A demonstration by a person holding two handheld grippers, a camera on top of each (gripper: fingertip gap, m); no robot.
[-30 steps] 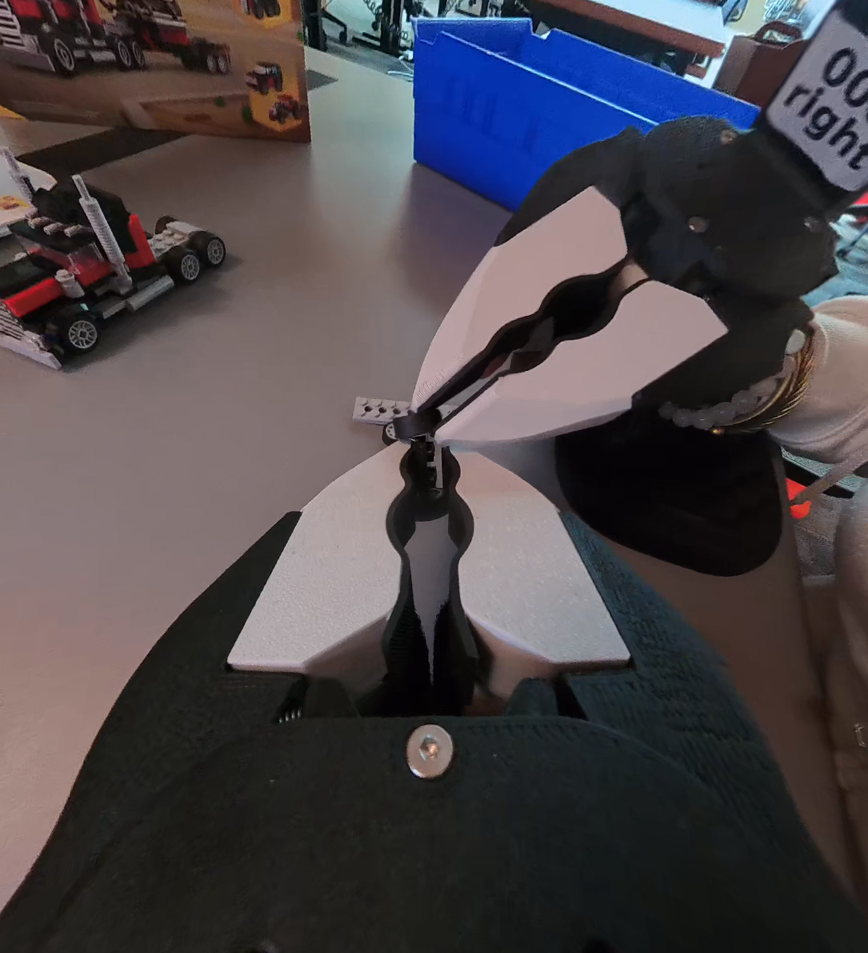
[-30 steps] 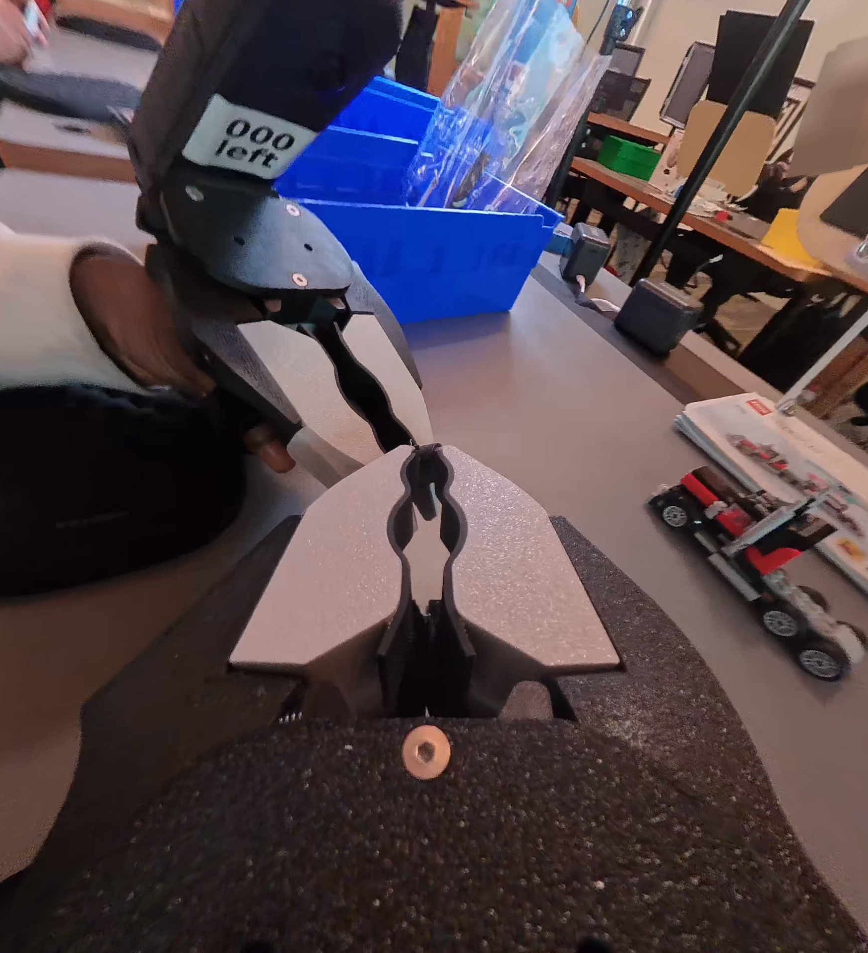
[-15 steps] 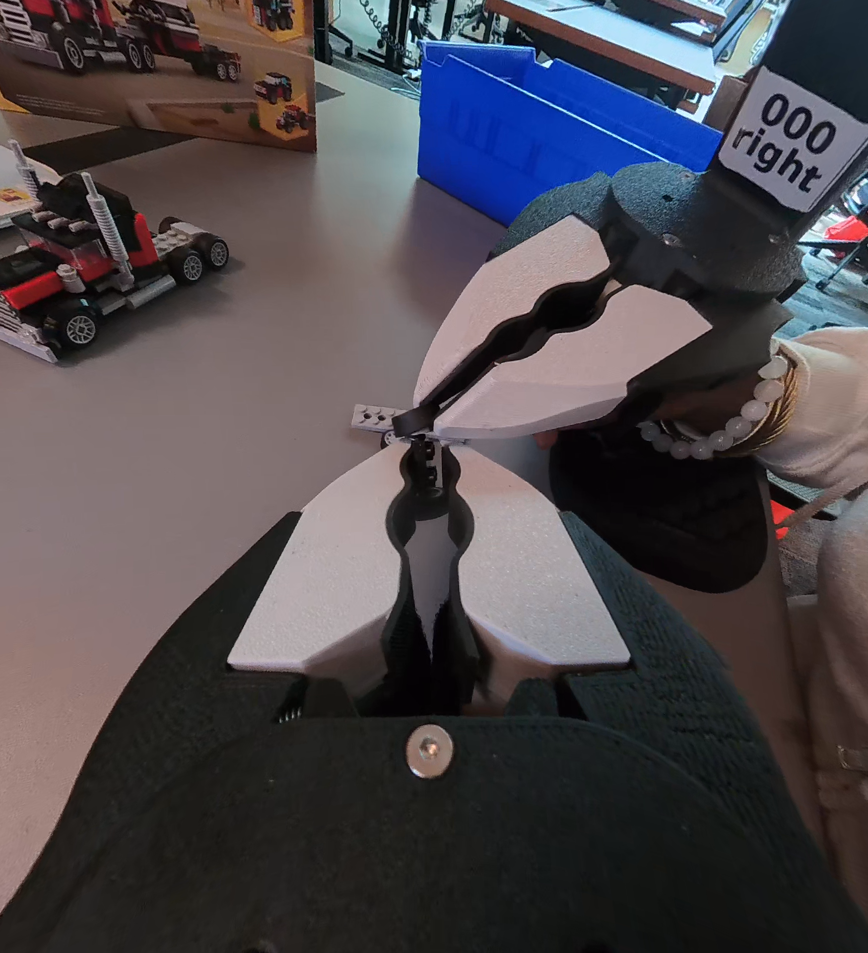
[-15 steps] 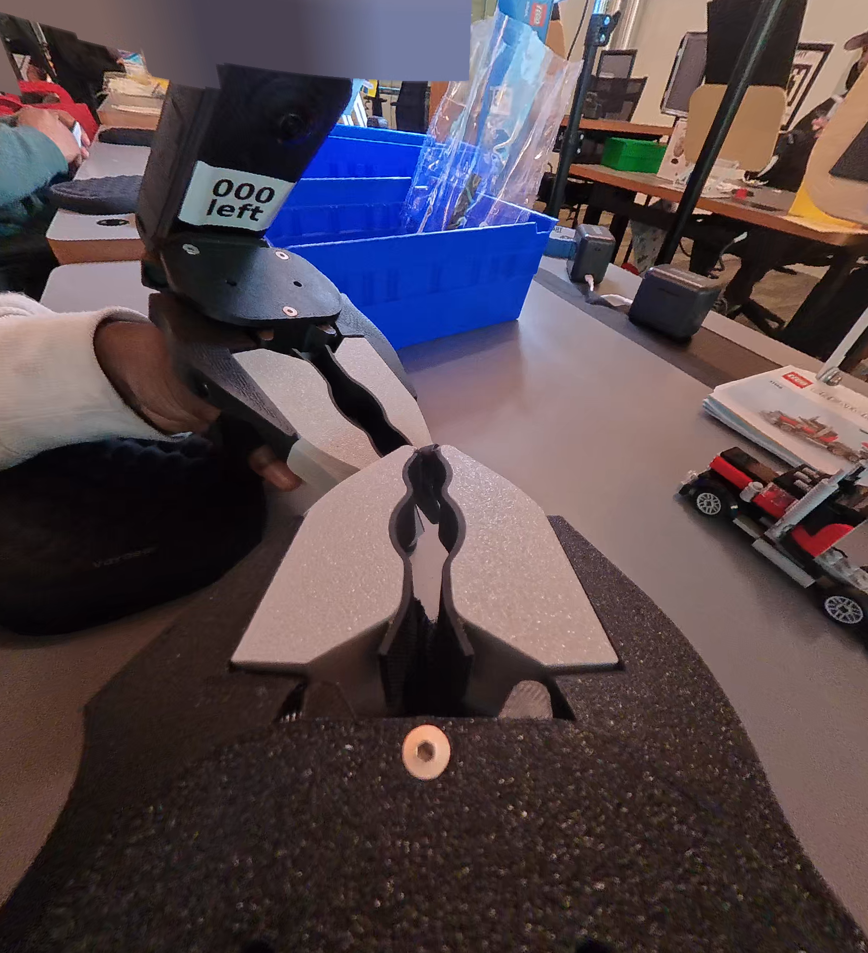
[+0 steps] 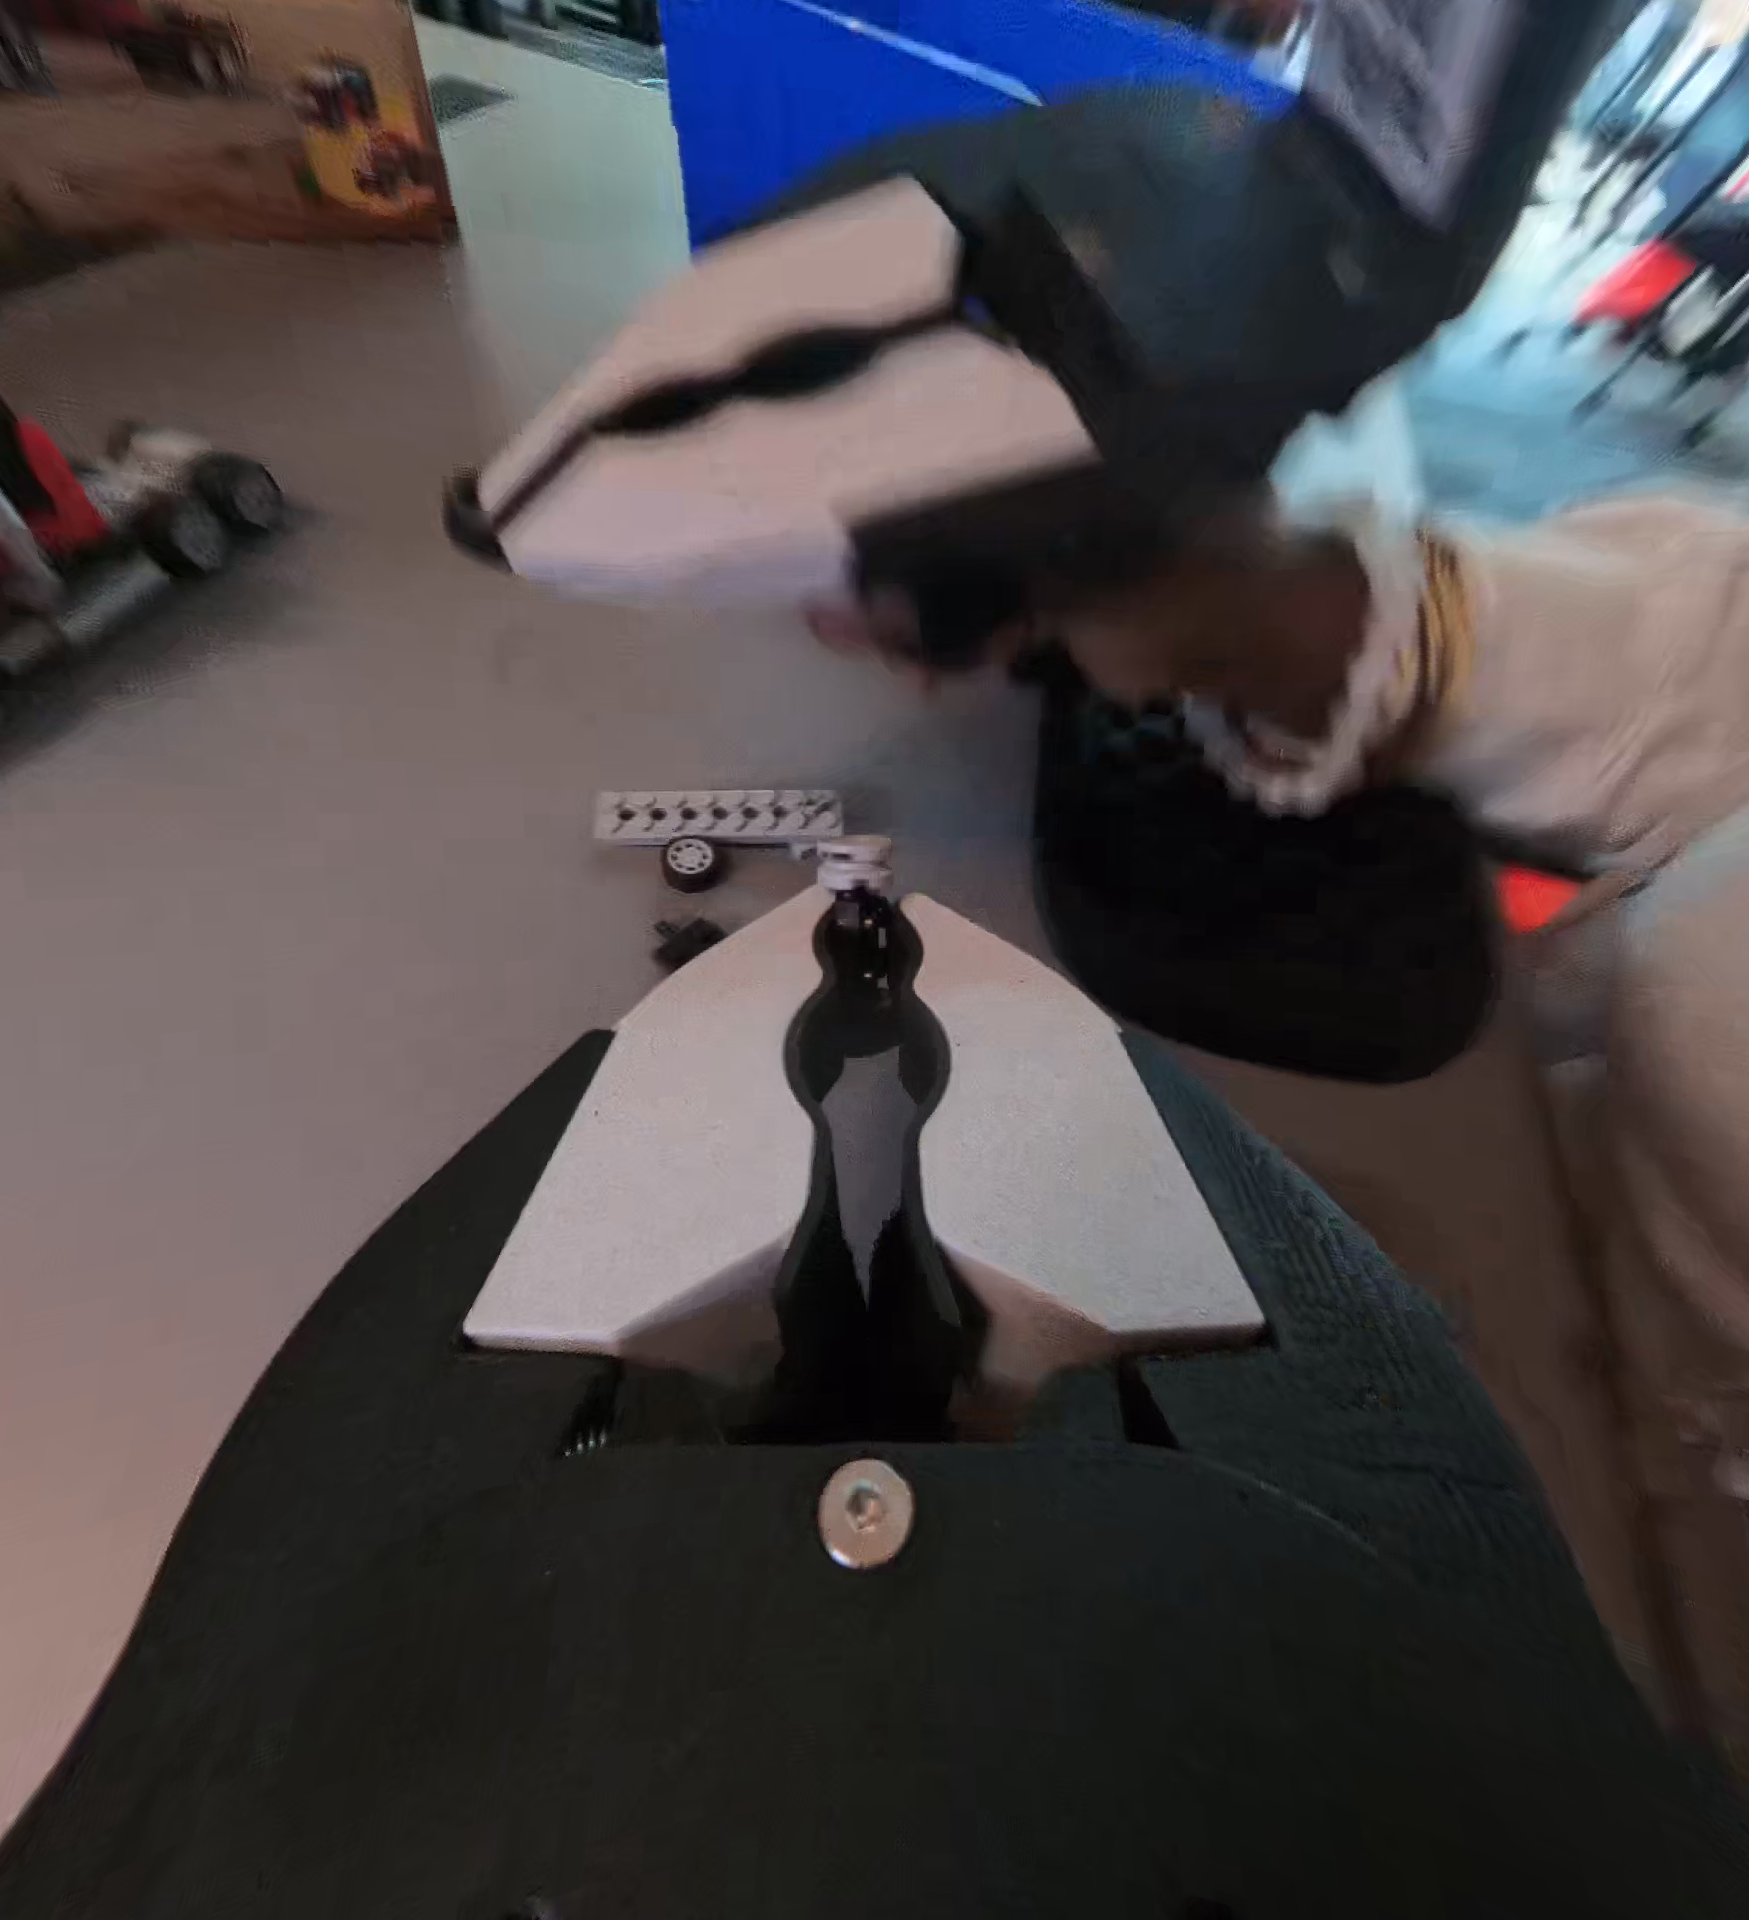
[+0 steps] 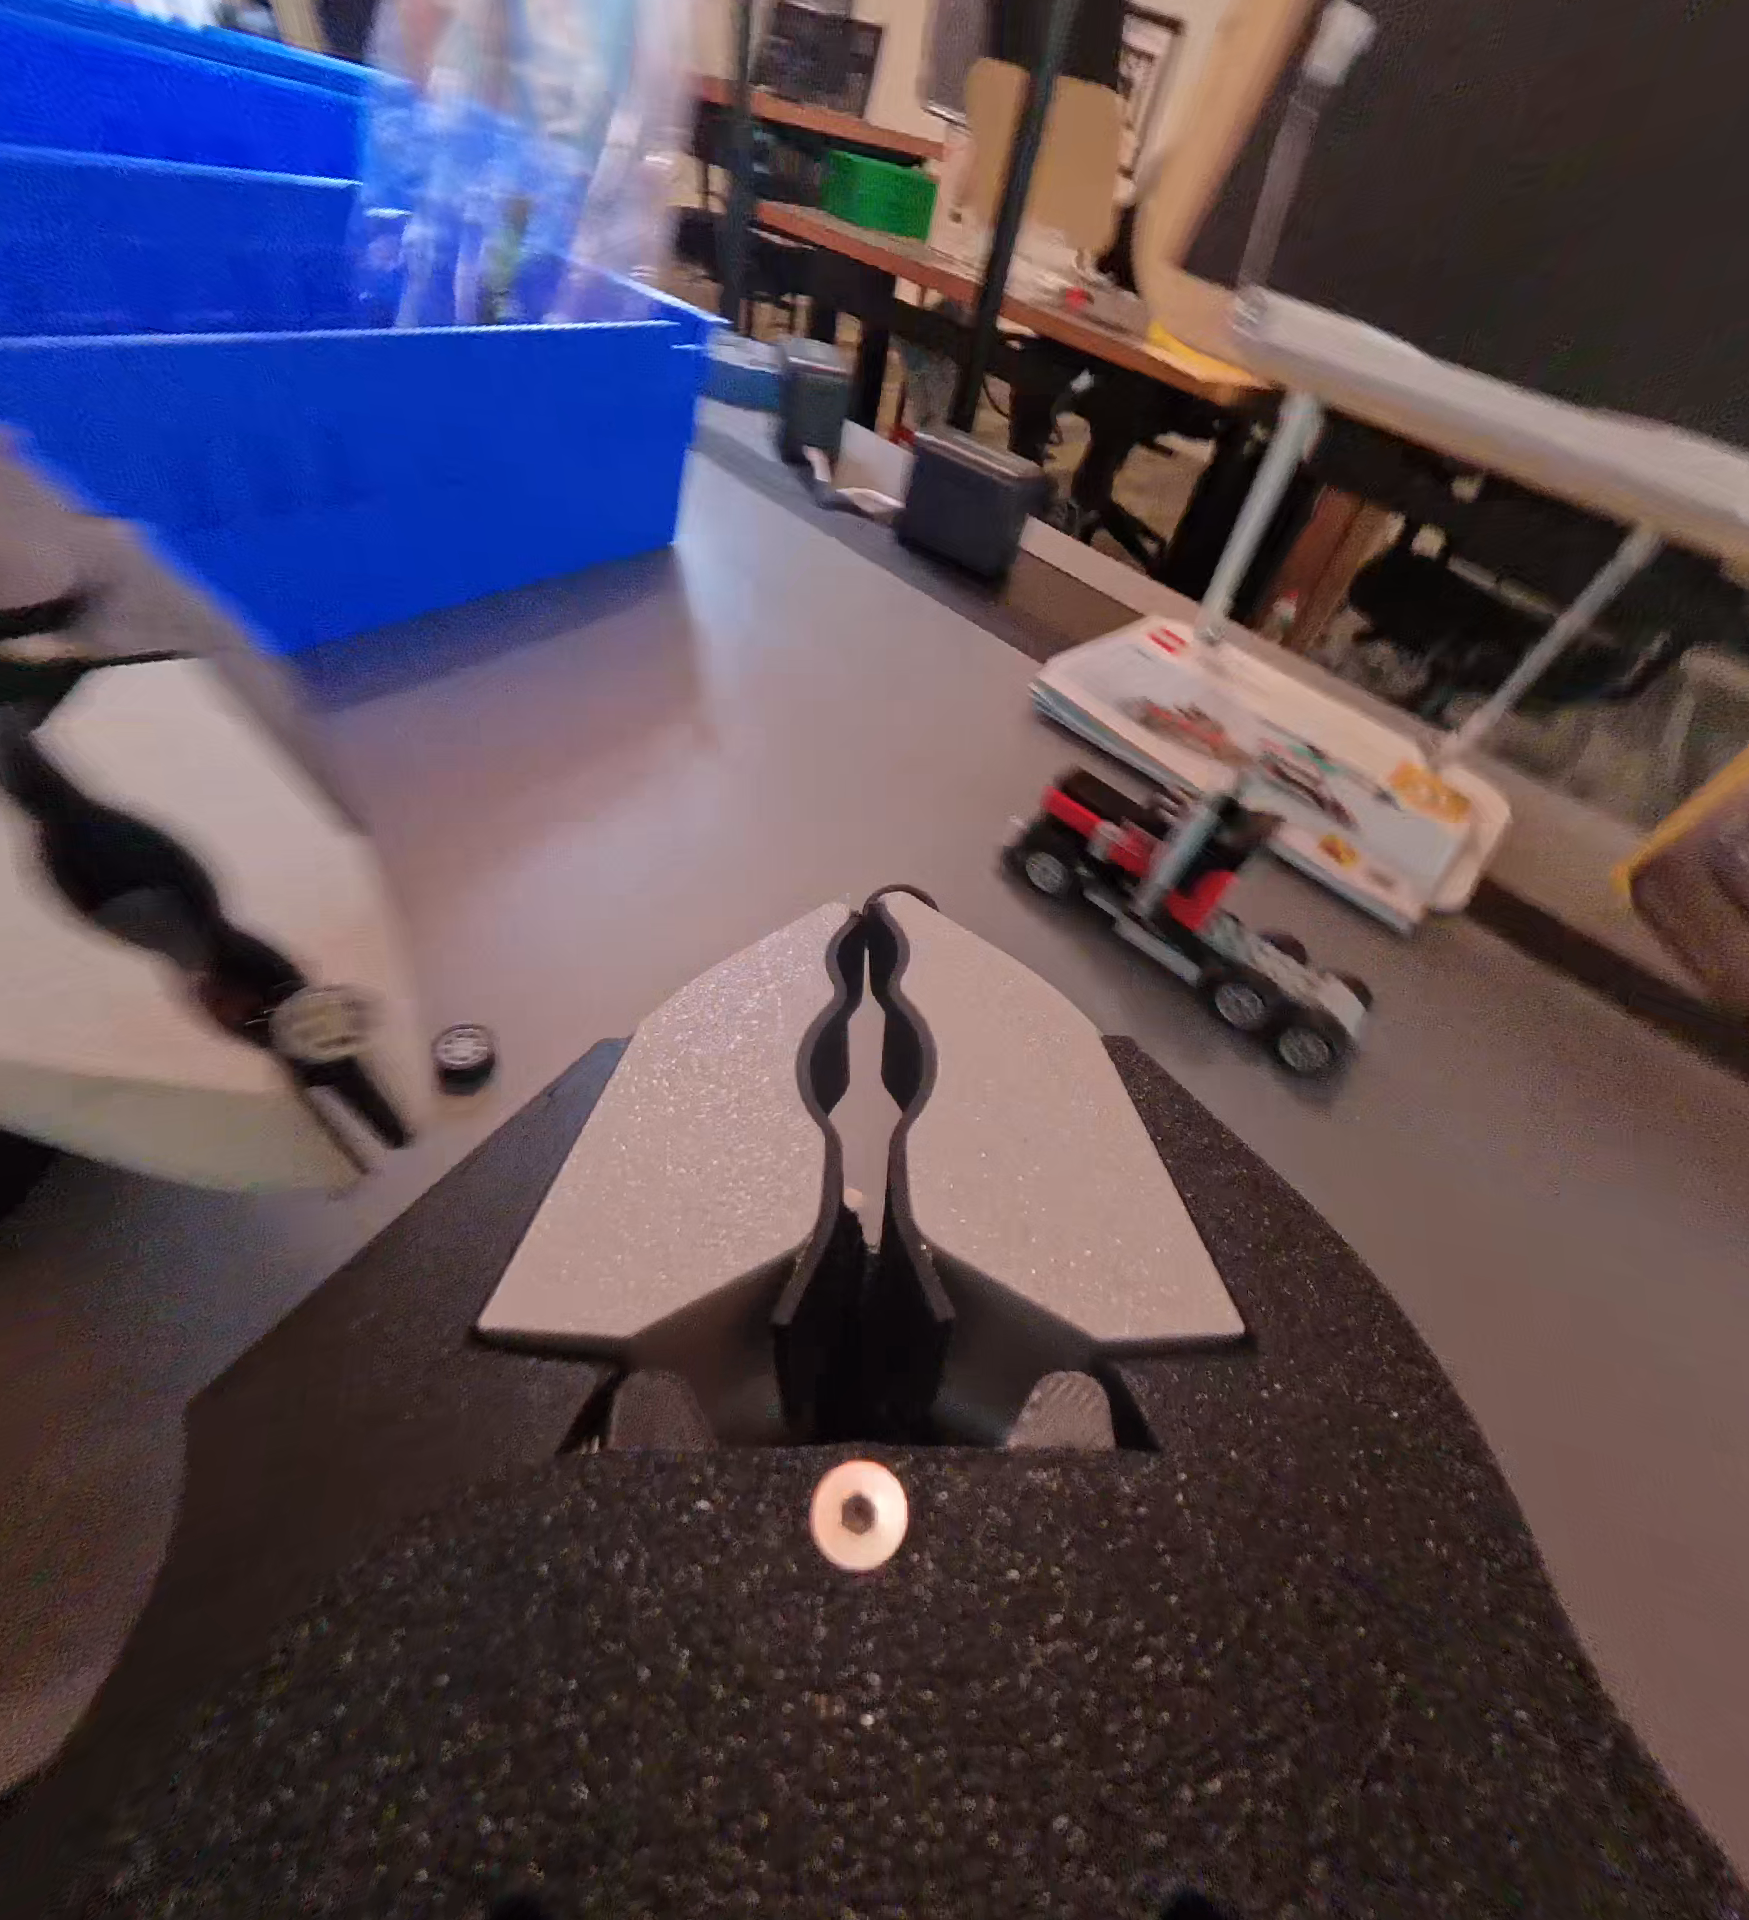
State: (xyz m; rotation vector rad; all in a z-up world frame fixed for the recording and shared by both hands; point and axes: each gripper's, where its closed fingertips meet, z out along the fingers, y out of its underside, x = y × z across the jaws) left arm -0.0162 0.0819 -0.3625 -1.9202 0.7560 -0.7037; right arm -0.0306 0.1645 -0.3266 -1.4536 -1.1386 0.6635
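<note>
- The plate (image 5: 719, 816) lies on the table (image 5: 330, 935), a wheel (image 5: 690, 862) just before it.
- The left gripper (image 5: 854, 902) sits right of the wheel.
- The truck (image 6: 1187, 920) stands before the booklet (image 6: 1265, 748).
- The bins (image 6: 330, 468) stand behind, left of the truck.
- The right gripper (image 6: 885, 909) hangs between wheel and truck.

Lighting: even, moderately bright indoor; soft shadows on the surface (image 5: 278, 935). Quality: heavy motion blur, worst at frame edges and background; wide-angle edge distortion; near foreground sharp.
</note>
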